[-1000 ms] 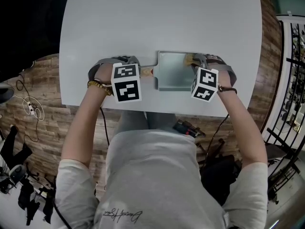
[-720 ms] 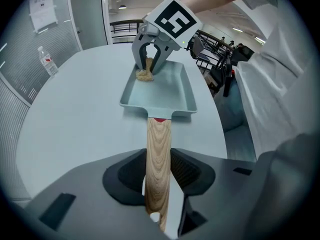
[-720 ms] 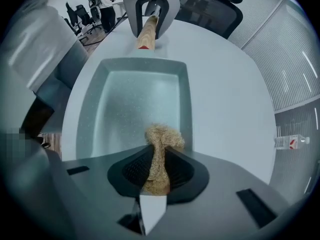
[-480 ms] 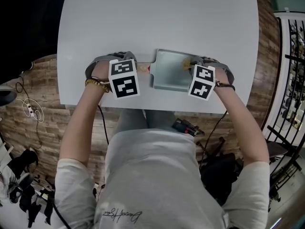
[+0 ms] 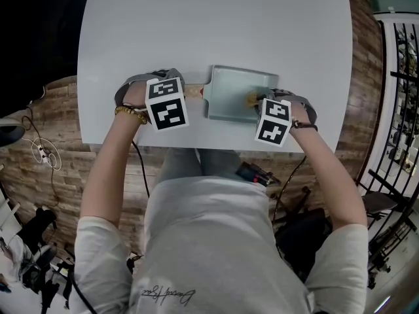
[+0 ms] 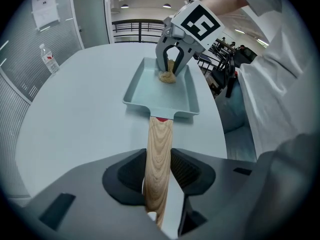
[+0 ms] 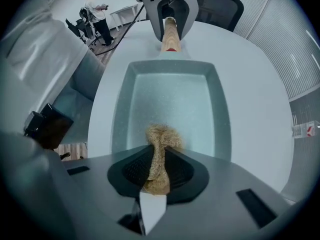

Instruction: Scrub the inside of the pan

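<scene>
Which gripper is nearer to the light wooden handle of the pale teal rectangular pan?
Left. The left gripper is shut on the light wooden handle itself; the right gripper holds a tan fibrous scrubber inside the pale teal rectangular pan, at the end opposite the handle.

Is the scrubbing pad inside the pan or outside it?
Inside: the tan fibrous scrubbing pad, pinched in the right tongs, sits within the walls of the pale blue rectangular pan.

Head view: both forearms reach forward, left forearm (image 5: 112, 162) and right forearm (image 5: 330, 165), grippers facing each other. The left hand-held gripper (image 6: 159, 173) has its jaws clamped on the wooden pan handle (image 6: 160, 139). The right hand-held gripper (image 7: 159, 168) has its jaws pinched on a tan scrub pad (image 7: 161, 136).
</scene>
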### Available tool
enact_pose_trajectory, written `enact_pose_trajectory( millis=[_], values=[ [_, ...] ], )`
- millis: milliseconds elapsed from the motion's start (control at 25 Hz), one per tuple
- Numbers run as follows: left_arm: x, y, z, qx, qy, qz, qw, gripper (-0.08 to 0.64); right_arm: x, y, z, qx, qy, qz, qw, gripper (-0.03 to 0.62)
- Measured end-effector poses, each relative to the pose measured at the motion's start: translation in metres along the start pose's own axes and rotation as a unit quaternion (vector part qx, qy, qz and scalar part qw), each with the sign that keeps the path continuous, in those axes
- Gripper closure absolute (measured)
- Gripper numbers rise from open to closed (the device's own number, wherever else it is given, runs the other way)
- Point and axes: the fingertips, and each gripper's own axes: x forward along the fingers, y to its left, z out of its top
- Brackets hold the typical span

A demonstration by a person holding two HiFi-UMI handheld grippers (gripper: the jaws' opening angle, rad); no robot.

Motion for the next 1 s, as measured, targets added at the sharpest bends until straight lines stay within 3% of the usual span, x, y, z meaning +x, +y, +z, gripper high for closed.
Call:
enact_pose_trajectory(
  millis=[360, 1000],
  values=[
    [-0.001, 0.005, -0.003, 0.002, 0.003, 0.001, 1.0, 0.405, 0.0, 0.027, 0.004, 0.013, 0.002, 0.062, 0.998, 0.514],
    [0.0, 0.007, -0.001, 0.027, 0.017, 0.009, 0.9994, 0.404, -0.002, 0.023, 0.003, 0.032, -0.019, 0.071, 0.997, 0.514]
  ],
)
